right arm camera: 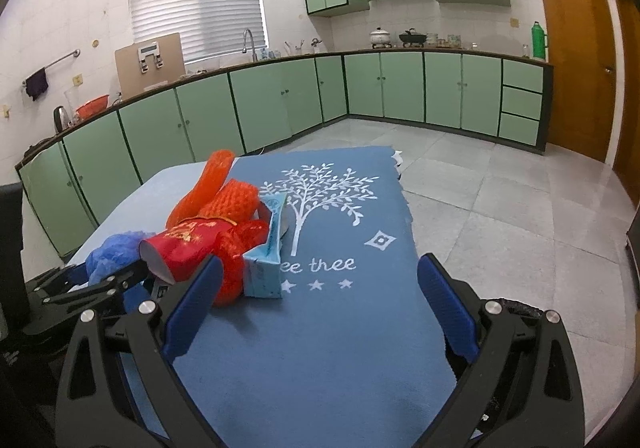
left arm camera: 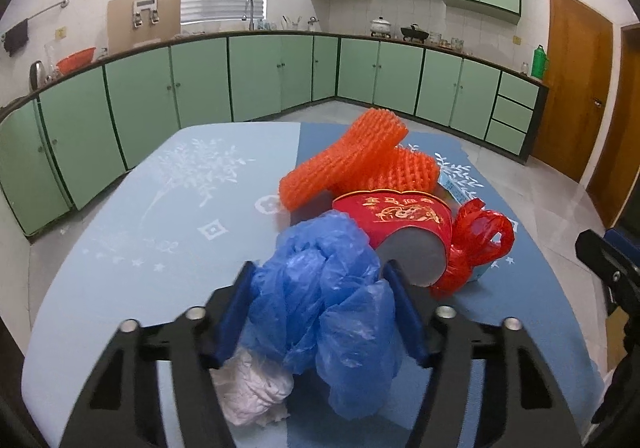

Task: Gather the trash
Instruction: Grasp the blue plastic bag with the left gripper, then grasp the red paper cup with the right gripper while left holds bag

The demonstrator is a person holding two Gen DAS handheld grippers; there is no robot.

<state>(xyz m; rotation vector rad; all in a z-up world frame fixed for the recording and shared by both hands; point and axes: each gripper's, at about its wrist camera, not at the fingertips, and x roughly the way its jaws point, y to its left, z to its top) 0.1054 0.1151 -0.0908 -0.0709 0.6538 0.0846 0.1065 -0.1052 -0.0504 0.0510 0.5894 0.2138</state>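
Note:
A crumpled blue plastic bag (left arm camera: pixel 320 308) lies between the fingers of my left gripper (left arm camera: pixel 320 272), and both blue pads press on its sides. Under it, near the left finger, sits a white crumpled wad (left arm camera: pixel 252 392). Just beyond lie a tipped red paper cup (left arm camera: pixel 400 224), orange foam netting (left arm camera: pixel 352 160) and a knotted red plastic bag (left arm camera: pixel 476 244). In the right wrist view the same pile lies at the left, with a light blue carton (right arm camera: pixel 266 252) beside it. My right gripper (right arm camera: pixel 320 264) stands open over the dark blue cloth (right arm camera: pixel 320 348), to the right of the pile, with nothing between its fingers.
The table (left arm camera: pixel 120 248) carries a light blue cloth on the left and the dark blue one on the right. Grey tiled floor (right arm camera: pixel 500 208) lies past the table's right edge. Green cabinets (left arm camera: pixel 200 80) line the far walls, and a wooden door (left arm camera: pixel 576 88) stands at the right.

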